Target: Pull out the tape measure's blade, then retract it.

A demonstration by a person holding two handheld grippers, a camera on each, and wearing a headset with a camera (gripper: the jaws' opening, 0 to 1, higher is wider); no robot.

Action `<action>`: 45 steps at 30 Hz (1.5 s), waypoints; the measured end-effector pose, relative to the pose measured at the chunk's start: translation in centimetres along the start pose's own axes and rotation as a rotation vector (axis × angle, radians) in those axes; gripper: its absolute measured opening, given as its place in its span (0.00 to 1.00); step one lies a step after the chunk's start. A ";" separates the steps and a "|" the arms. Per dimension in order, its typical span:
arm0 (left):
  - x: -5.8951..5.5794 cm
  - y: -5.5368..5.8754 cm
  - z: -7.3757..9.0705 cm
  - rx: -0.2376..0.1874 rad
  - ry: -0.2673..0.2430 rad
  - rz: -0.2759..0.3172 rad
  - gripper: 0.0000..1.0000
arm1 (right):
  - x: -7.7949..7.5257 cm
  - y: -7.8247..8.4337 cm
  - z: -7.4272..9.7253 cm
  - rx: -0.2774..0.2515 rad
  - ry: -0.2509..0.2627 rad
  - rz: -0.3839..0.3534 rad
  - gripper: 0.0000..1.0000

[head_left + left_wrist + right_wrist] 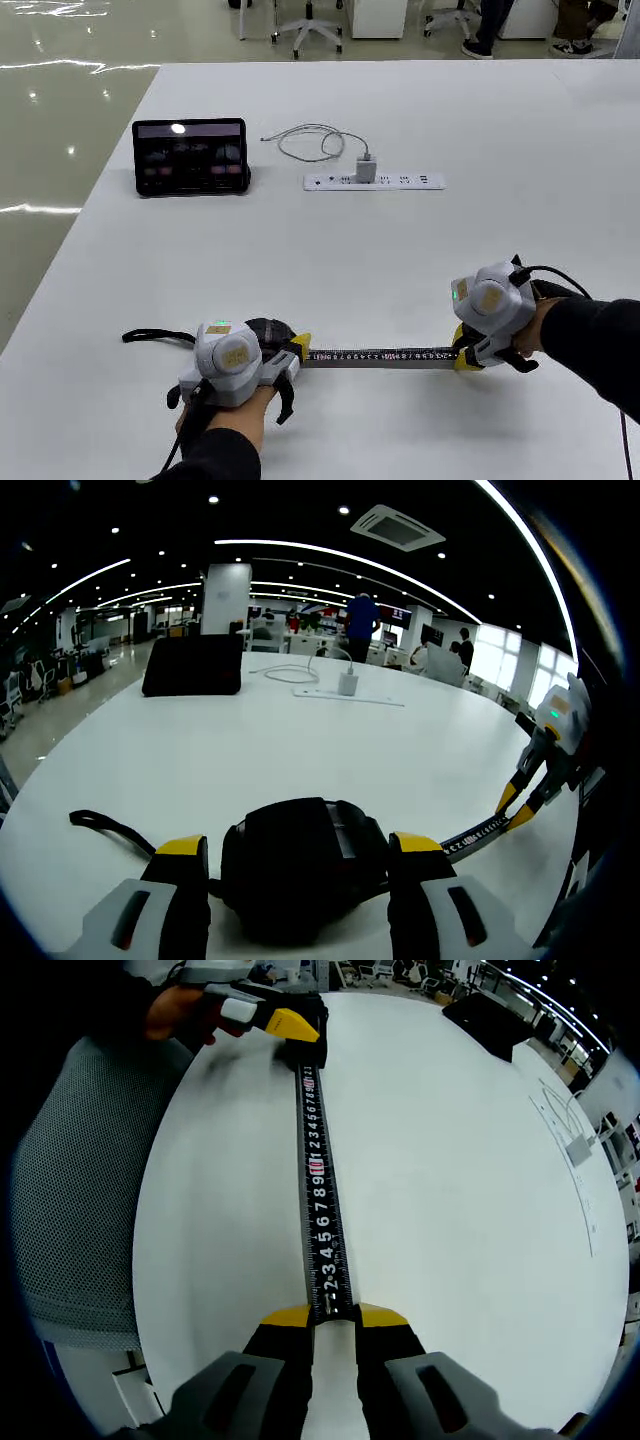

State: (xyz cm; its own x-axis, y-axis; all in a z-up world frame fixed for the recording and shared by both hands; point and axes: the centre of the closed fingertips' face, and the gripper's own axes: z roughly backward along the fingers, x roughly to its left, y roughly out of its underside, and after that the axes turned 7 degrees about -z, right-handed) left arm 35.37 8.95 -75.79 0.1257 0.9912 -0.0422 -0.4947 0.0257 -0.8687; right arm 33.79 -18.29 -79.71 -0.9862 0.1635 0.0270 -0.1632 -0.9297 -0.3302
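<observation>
Currently mid-pull, judging by the length of blade (pixel 318 1190) out. Holding the tape measure case (pixel 300 880) clamped between the closed fingers (pixel 182 850) of the left gripper (pixel 298 845), pinned on the white surface (pixel 400 270). Pinching the blade end between the shut fingers (pixel 290 1317) of the right gripper (pixel 335 1315); running straight from those fingertips to the case mouth just beside the left fingertips, low over the surface.

For the pull: keep the right fingers travelling dead in line with the blade, no twist, no lift, else kinks or slips out of the pinch. Keep the left fingers squeezing the case flanks, clear of the mouth. For the retract, probably best to walk the right fingers back toward the left ones under control rather than letting go; avoids whip and a hard slam at the mouth.

Readable: white scale digits on the dark blade, 2 to 9 just ahead of the right fingertips, then a red tens mark, then another run of digits toward the left fingers. No brand legible on the case. Print on the power strip (pixel 375 181) far beyond the fingers too small to read.
</observation>
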 end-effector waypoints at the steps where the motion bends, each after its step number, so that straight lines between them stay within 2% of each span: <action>1: 0.1 0.0 0.2 0.005 -0.004 -0.004 0.67 | 0.0 0.0 0.0 -0.001 -0.001 0.003 0.11; 3: -0.1 -0.2 0.2 0.001 -0.008 -0.045 0.63 | 0.0 0.0 0.0 -0.002 -0.002 -0.001 0.11; 5: -0.2 -0.1 0.2 0.008 -0.006 -0.025 0.63 | 0.0 0.0 0.0 -0.005 -0.003 -0.008 0.11; 9: -0.2 -0.1 0.2 0.009 -0.008 -0.038 0.62 | 0.0 0.0 0.0 -0.017 -0.005 -0.008 0.11; 18: -0.2 0.1 0.1 0.043 -0.004 -0.060 0.60 | 0.1 -0.1 0.0 -0.031 -0.005 -0.008 0.10; 31: -0.3 0.2 0.0 0.058 0.009 -0.052 0.60 | 0.1 -0.4 0.0 -0.029 -0.008 0.013 0.10; 45: -0.3 0.2 0.0 0.069 0.016 -0.045 0.60 | 0.1 -0.7 -0.1 -0.041 -0.012 -0.007 0.09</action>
State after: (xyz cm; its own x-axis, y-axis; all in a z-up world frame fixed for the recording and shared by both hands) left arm 35.19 8.67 -75.94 0.1624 0.9867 -0.0119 -0.5464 0.0799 -0.8337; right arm 33.79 -17.59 -79.55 -0.9854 0.1655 0.0410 -0.1689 -0.9141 -0.3686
